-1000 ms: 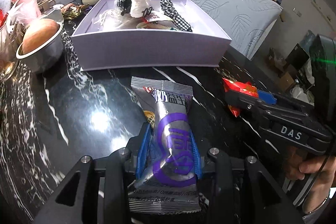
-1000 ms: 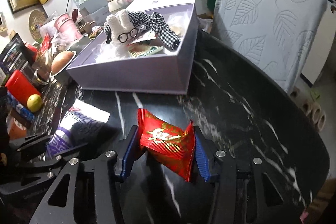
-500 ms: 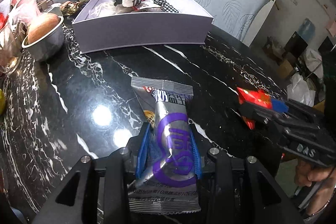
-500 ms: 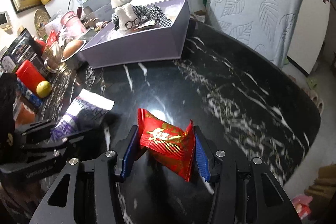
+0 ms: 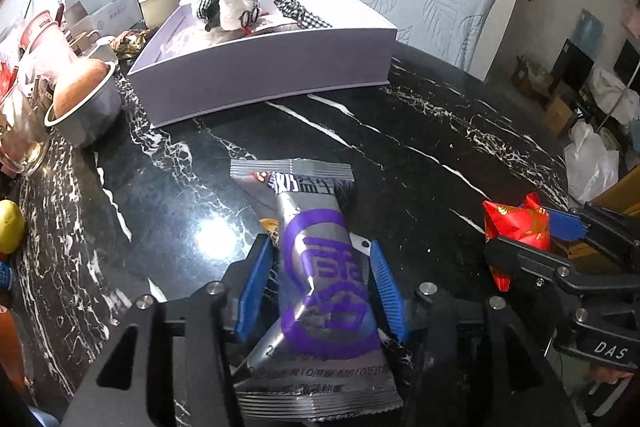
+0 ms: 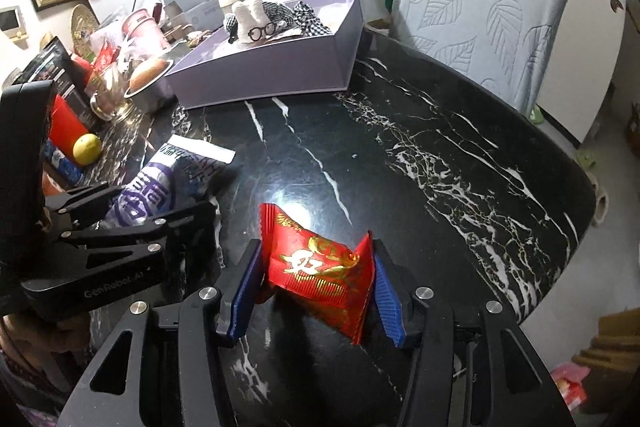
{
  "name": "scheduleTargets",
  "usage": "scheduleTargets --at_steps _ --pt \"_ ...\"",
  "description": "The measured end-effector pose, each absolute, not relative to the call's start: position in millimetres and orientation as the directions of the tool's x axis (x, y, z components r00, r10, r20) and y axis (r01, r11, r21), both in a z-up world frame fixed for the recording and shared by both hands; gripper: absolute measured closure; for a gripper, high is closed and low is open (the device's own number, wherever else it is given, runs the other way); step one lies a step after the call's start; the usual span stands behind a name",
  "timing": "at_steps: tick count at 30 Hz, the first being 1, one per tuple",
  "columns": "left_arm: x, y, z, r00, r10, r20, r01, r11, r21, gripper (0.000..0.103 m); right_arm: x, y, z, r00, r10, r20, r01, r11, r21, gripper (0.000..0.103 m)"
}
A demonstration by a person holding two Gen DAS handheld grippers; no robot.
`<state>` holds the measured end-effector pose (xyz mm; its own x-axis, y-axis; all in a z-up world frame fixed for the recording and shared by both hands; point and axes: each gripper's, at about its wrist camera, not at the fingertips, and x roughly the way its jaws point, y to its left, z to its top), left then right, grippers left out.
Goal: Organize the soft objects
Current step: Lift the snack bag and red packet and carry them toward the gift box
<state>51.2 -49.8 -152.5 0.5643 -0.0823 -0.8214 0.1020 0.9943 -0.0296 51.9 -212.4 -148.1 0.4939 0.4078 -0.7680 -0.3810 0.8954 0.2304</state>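
Black marble table [image 5: 400, 155] in a cluttered room, with an open lilac box [image 5: 260, 75] at its far side holding a white plush toy [image 5: 236, 7] and checked fabric. Nearer the camera, left gripper [image 5: 320, 247] with jaws just opened, blue pads standing slightly off a silver-and-purple snack packet [image 5: 320, 267] lying lengthwise between them. Alongside, right gripper [image 6: 316, 251] clamped on a red-and-gold packet [image 6: 320, 267], pads pressing its two ends, both packets well short of the box.
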Motion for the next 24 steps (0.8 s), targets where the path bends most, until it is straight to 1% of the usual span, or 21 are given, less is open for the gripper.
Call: scheduleTargets --at_steps 1,2,3,5,7,12,18,24 --pt "50 -50 -153 0.570 -0.083 -0.818 0.104 0.994 -0.028 0.054 52 -213 -148 0.495 0.409 -0.766 -0.382 0.895 0.231 0.051" --pt "49 -50 -153 0.576 -0.084 -0.813 0.104 0.994 -0.029 0.058 51 -213 -148 0.499 0.409 -0.764 -0.383 0.895 0.229 0.052" --pt "48 -49 -152 0.581 -0.089 -0.809 0.106 0.994 -0.033 0.066 50 -212 -149 0.504 0.406 -0.762 -0.386 0.895 0.222 0.052" --pt "46 -48 -152 0.583 -0.100 -0.807 0.106 0.993 -0.047 0.068 48 -212 -149 0.511 0.405 -0.758 -0.390 0.895 0.215 0.053" --pt "43 -48 -151 0.582 -0.120 -0.804 0.107 0.992 -0.070 0.069 49 -213 -149 0.507 0.409 -0.758 -0.387 0.895 0.224 0.054" --pt "30 -54 -142 0.582 -0.154 -0.798 0.157 0.985 -0.075 0.069 43 -215 -147 0.494 0.432 -0.754 -0.393 0.885 0.249 0.054" --pt "17 -55 -129 0.571 -0.207 -0.795 0.183 0.975 -0.122 0.069 30 -215 -138 0.488 0.468 -0.737 -0.416 0.867 0.275 0.054" --pt "10 -56 -109 0.597 -0.235 -0.767 0.195 0.970 -0.146 0.069 20 -214 -122 0.488 0.504 -0.713 -0.452 0.844 0.288 0.054"
